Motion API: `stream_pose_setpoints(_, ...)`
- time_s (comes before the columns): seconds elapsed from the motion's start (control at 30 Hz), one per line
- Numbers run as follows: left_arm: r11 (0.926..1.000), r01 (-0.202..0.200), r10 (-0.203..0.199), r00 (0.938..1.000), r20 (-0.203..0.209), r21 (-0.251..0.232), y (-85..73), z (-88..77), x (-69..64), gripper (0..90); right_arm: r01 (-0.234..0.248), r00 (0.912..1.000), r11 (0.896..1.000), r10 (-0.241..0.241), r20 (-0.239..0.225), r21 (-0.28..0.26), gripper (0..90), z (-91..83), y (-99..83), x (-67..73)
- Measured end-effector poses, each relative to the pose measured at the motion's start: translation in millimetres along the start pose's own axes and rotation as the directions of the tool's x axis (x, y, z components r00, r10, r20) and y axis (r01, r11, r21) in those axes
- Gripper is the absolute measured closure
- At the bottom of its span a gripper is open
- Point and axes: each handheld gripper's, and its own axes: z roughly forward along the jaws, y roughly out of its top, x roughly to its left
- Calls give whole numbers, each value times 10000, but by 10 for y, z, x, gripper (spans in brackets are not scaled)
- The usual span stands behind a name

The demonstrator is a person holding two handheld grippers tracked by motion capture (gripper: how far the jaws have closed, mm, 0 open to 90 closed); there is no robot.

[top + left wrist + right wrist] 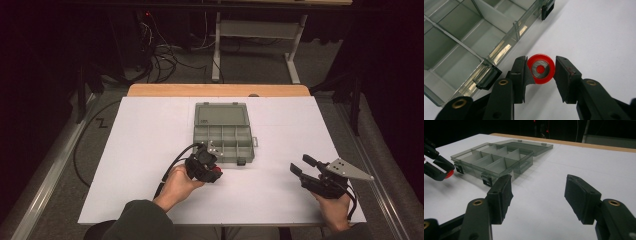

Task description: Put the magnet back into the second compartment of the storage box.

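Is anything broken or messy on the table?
Nothing looks broken or spilled. The clear organizer box lies open with its lid flat behind it, and its compartments look empty. The one loose piece is a small red disc, outside the box, between the pads of the left claw. The right claw is open and holds nothing.

White tabletop mid-frame, open grey compartment box at centre, left gripper just below its lower left corner holding something red, right gripper lower right, well apart.
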Motion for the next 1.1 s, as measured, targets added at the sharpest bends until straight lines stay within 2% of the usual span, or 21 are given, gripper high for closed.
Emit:
stream_pose_setpoints(0.33,9999,12,-13,10000,-35,-113,22,-13,34,619,5,10000,10000,-5,6,-6,406,1,0,-1)
stream_pose_setpoints(0.73,9989,235,-237,9997,-26,-403,84,-81,93,619,30,10000,10000,-30,9,-28,406,1,2,0)
stream_pose_setpoints(1.1,9974,381,-396,9989,-234,-618,135,-126,148,619,47,10000,10000,-47,-18,-20,406,5,3,6)
